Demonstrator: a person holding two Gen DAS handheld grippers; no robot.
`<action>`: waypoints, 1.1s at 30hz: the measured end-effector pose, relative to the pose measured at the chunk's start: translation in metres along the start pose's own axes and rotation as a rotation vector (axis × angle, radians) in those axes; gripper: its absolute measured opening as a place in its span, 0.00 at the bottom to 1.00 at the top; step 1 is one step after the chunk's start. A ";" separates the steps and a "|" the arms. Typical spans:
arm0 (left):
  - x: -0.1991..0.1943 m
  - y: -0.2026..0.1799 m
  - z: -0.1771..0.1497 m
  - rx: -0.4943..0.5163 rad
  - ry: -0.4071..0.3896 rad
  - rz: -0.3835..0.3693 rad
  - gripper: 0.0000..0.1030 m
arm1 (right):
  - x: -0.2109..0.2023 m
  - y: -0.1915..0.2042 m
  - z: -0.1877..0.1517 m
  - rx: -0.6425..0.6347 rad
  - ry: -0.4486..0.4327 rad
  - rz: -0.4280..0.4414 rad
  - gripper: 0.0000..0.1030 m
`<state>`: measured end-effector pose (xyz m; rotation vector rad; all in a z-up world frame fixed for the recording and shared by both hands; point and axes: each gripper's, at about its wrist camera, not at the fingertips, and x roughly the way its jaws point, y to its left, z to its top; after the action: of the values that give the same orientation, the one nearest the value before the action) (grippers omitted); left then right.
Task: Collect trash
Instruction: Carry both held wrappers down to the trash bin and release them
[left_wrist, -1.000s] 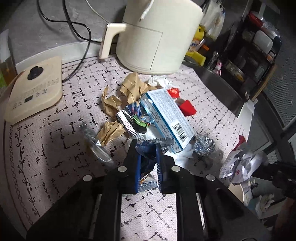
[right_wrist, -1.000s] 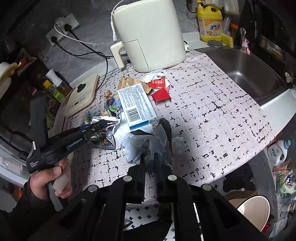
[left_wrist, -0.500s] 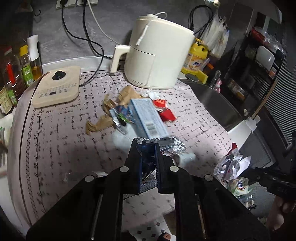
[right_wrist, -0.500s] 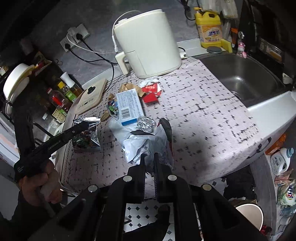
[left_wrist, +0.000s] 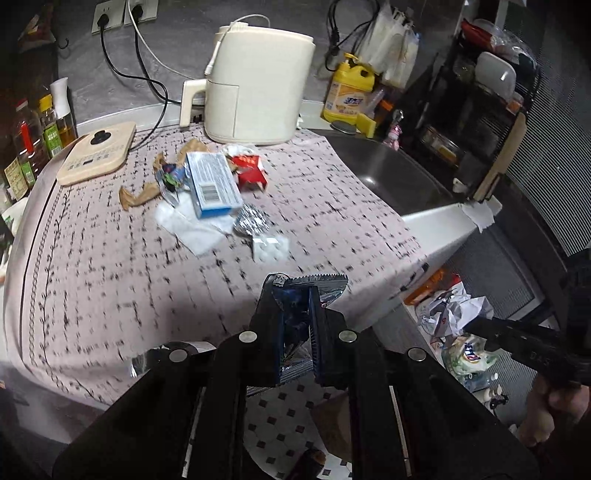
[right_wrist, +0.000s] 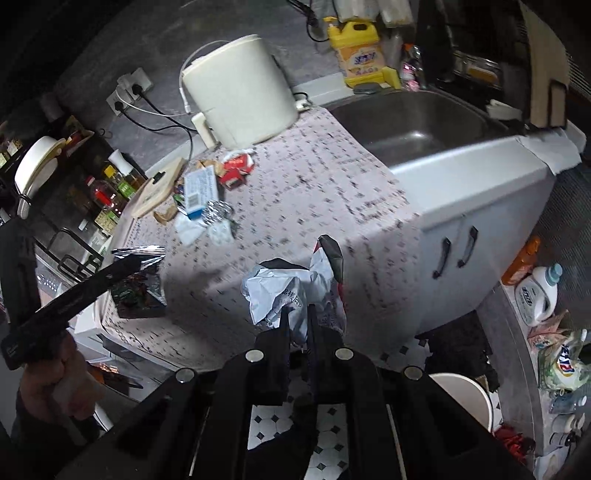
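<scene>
From the left wrist, the left gripper (left_wrist: 293, 314) is clamped on a foil wrapper (left_wrist: 314, 286) with a serrated top edge, held off the front edge of the worktop (left_wrist: 110, 258) over the tiled floor. I judge it is held clear like this so it can be carried to a bin. More trash lies near the back of the worktop: a blue box (left_wrist: 212, 184), a red pack (left_wrist: 251, 171), brown paper (left_wrist: 136, 195), a foil ball (left_wrist: 251, 221) and a white tissue (left_wrist: 188, 229), all just in front of the cream appliance (left_wrist: 255, 85). At the right edge of this view the right gripper (left_wrist: 476, 326) shows side-on with crumpled paper (left_wrist: 454, 310) at its tip.

From the right wrist, that gripper's jaws are pressed together on the crumpled paper, a white and grey wad that stands up between the fingers, also past the front edge of the worktop. This view alone shows a white bucket (right_wrist: 461, 391) on the floor below right, probably the bin, and the sink (right_wrist: 413, 122) basin. It also shows the wrapper's printed face, hanging from the left gripper.
</scene>
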<state>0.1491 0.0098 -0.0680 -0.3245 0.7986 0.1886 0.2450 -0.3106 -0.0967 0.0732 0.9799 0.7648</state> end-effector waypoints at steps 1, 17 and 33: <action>-0.001 -0.006 -0.007 0.002 0.006 0.001 0.12 | -0.001 -0.007 -0.005 0.007 0.007 -0.006 0.09; 0.001 -0.082 -0.069 0.069 0.060 -0.056 0.12 | -0.006 -0.108 -0.100 0.128 0.116 -0.119 0.09; 0.052 -0.170 -0.112 0.218 0.230 -0.218 0.12 | -0.035 -0.181 -0.160 0.321 0.127 -0.210 0.52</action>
<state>0.1587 -0.1861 -0.1425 -0.2275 0.9947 -0.1427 0.2101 -0.5104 -0.2334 0.1987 1.2045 0.4192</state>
